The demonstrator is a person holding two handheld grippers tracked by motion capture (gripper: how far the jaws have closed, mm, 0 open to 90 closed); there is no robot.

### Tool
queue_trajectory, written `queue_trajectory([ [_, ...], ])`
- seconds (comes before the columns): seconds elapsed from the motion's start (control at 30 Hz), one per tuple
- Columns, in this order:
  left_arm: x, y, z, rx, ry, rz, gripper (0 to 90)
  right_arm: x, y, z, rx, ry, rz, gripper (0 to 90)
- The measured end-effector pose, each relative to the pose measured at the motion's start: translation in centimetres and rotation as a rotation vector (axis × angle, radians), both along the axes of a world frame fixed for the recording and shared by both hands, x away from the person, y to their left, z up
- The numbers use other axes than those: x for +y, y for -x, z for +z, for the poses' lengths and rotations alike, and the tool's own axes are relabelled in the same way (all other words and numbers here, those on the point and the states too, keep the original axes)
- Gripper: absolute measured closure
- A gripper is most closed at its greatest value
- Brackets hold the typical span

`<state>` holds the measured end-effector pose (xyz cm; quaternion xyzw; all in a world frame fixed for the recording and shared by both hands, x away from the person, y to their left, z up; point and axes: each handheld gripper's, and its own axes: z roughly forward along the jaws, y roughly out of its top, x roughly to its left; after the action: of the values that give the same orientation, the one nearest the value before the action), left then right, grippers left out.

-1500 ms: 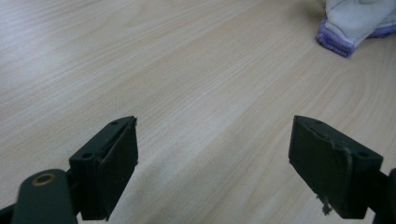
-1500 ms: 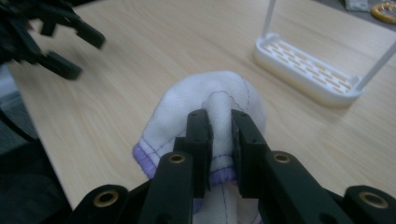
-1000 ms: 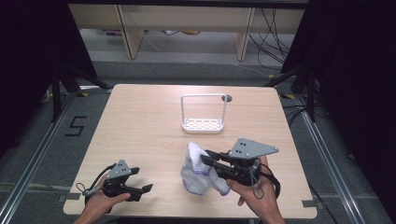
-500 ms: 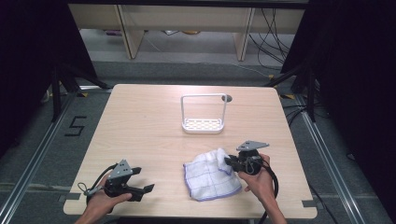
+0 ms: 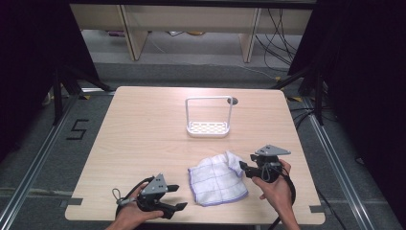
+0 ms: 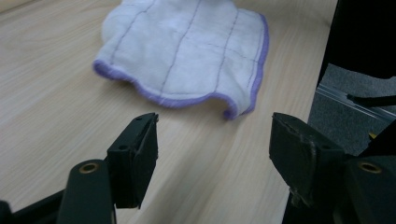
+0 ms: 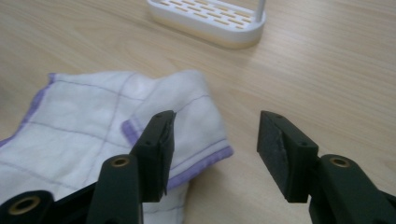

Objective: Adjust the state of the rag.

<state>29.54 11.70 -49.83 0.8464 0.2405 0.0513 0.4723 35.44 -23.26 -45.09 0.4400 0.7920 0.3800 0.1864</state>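
The white cotton cloth with purple hem (image 5: pixel 218 179) lies flat on the wooden desk (image 5: pixel 143 129) between both tongs, released by the just-opened right tongs (image 5: pixel 243 167), while the narrowing, empty left tongs (image 5: pixel 178 197) approach its edge, probably for folding.

One cloth (image 5: pixel 218 179), one white rack (image 5: pixel 208 128), two tongs, one table (image 5: pixel 143 134)
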Motion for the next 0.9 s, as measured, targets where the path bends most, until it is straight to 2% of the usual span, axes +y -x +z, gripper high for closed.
queue_trajectory([
  [0.03, -0.7, 0.1, -0.1, -0.006, 0.003, 0.002, 31.2, 0.1, 0.5, 0.2, 0.023, -0.019, -0.002, 45.7],
  [0.07, -0.7, 0.1, -0.1, -0.006, 0.003, 0.002, 31.0, 0.1, 0.5, 0.2, 0.023, -0.019, -0.002, 45.7],
  [0.1, -1.8, 0.1, -0.1, -0.026, -0.02, -0.029, 30.7, 0.1, 1.3, 0.3, 0.027, -0.023, -0.015, 44.0],
  [0.13, -2.4, 0.1, -0.2, -0.033, -0.039, -0.025, 30.2, -0.1, 1.4, 0.2, 0.01, -0.02, 0.008, 43.9],
  [0.2, -3.0, 0.0, -0.3, -0.047, -0.042, -0.032, 29.9, -0.1, 1.8, 0.1, 0.013, -0.028, 0.007, 43.8],
  [0.23, -3.9, -0.2, -0.5, -0.072, -0.074, -0.045, 27.9, 0.0, 2.4, 0.1, 0.005, -0.028, 0.011, 43.4],
  [0.27, -4.3, -0.3, -0.6, -0.065, -0.086, -0.033, 28.3, 0.1, 2.6, 0.0, 0.001, -0.025, 0.008, 43.3],
  [0.3, -4.3, -0.3, -0.6, -0.065, -0.086, -0.033, 30.3, 0.1, 2.6, 0.0, 0.001, -0.025, 0.008, 43.3],
  [0.33, -4.6, -0.5, -0.8, -0.079, -0.105, -0.045, 33.9, 0.2, 2.8, 0.0, 0.001, -0.028, 0.017, 42.9],
  [0.37, -4.8, -0.5, -0.9, -0.073, -0.122, -0.042, 33.9, 0.2, 2.8, 0.0, 0.001, -0.028, 0.017, 42.9],
  [0.4, -5.0, -0.7, -1.1, -0.095, -0.14, -0.041, 46.7, 0.1, 2.7, -0.2, 0.002, -0.057, 0.027, 42.7],
  [0.43, -4.9, -0.8, -1.1, -0.12, -0.173, -0.06, 46.7, 0.1, 2.7, -0.2, 0.002, -0.057, 0.027, 42.7],
  [0.47, -5.1, -0.9, -1.4, -0.134, -0.151, -0.046, 53.9, 0.0, 2.7, -0.2, -0.001, -0.058, 0.026, 42.7],
  [0.5, -4.9, -1.2, -1.2, -0.137, -0.171, -0.066, 62.3, -0.1, 2.6, -0.3, 0.006, -0.058, 0.023, 42.8],
  [0.53, -4.9, -1.4, -1.1, -0.12, -0.124, -0.064, 71.2, 0.0, 2.7, -0.4, 0.009, -0.066, 0.009, 43.1],
  [0.57, -4.8, -1.5, -1.0, -0.126, -0.098, -0.065, 80.2, -0.1, 2.8, -0.3, 0.033, -0.067, 0.006, 43.6],
  [0.6, -4.5, -1.8, -0.3, -0.154, -0.112, -0.078, 84.8, -0.4, 2.7, -0.2, 0.006, -0.06, 0.023, 44.3],
  [0.63, -4.4, -1.9, 0.0, -0.158, -0.098, -0.071, 85.2, -0.4, 2.8, -0.1, 0.003, -0.048, 0.019, 44.6],
  [0.7, -4.0, -2.1, 0.5, -0.148, -0.1, -0.073, 85.5, -0.4, 2.9, 0.1, -0.013, -0.048, 0.016, 44.9],
  [0.73, -3.5, -2.4, 0.9, -0.139, -0.063, -0.049, 85.6, -0.3, 3.4, 0.5, -0.011, -0.032, 0.029, 46.0],
  [0.77, -3.5, -2.4, 0.9, -0.139, -0.063, -0.049, 85.5, -0.2, 3.5, 0.5, -0.011, -0.031, 0.032, 46.4],
  [0.8, -3.2, -2.7, 1.1, -0.131, -0.038, -0.043, 85.5, -0.2, 3.5, 0.5, -0.011, -0.031, 0.032, 46.4],
  [0.9, -2.4, -3.3, 1.8, -0.102, -0.009, -0.015, 85.5, 0.4, 3.9, 0.3, 0.007, -0.016, 0.071, 48.4],
])
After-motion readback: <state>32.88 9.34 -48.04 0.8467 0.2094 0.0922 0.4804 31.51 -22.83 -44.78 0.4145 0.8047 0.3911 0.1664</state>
